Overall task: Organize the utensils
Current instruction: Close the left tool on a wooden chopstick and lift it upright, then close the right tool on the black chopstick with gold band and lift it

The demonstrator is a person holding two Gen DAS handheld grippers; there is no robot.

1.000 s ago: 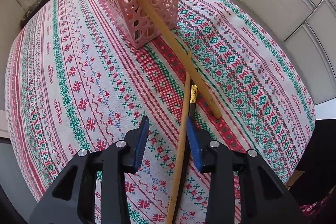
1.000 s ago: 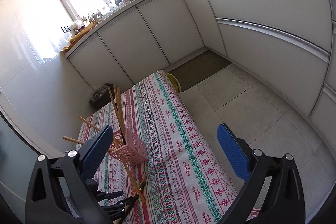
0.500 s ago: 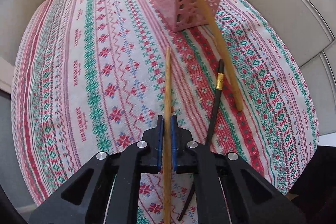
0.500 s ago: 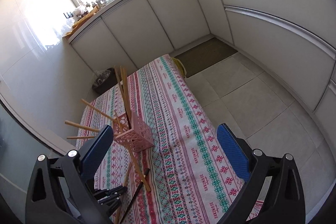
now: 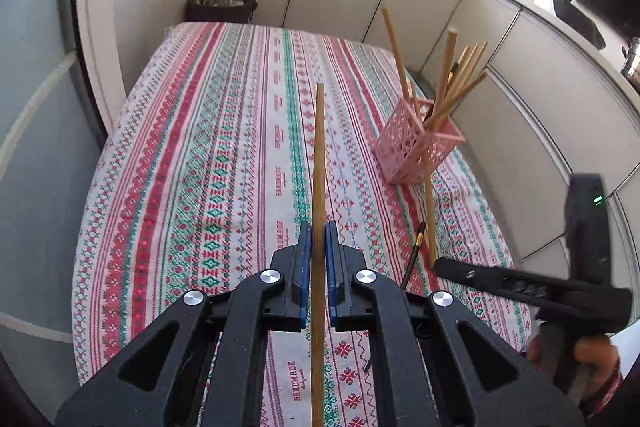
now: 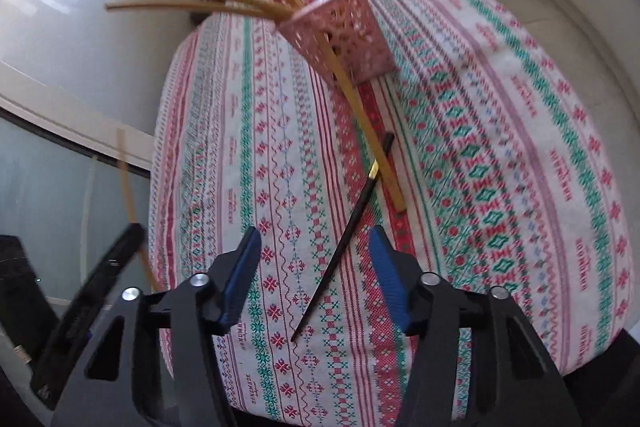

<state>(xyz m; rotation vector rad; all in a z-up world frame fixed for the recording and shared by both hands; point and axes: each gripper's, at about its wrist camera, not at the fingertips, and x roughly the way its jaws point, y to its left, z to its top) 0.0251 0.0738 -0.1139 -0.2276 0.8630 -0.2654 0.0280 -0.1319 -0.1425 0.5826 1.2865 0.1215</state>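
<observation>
Two grippers are at work over the patterned tablecloth [image 5: 208, 163]. The left gripper [image 5: 315, 247] has its blue pads pinched tight on a wooden chopstick [image 5: 319, 163], which sticks straight out ahead of the jaws, lifted clear of the cloth. The right gripper [image 6: 314, 267] points steeply down at the table with its jaws closing; a black chopstick [image 6: 344, 247] with a gold band lies on the cloth between the two pads, which are not touching it. Just beside it, another wooden chopstick [image 6: 360, 123] lies on the cloth, running up to the base of the pink lattice basket [image 6: 352, 31]. That basket stands upright near the table's far right edge in the left wrist view, with a fan of wooden chopsticks [image 5: 452, 83] and one black one leaning out of it. At the lower right of that view a hand [image 5: 592, 367] holds the right gripper's handle.
</observation>
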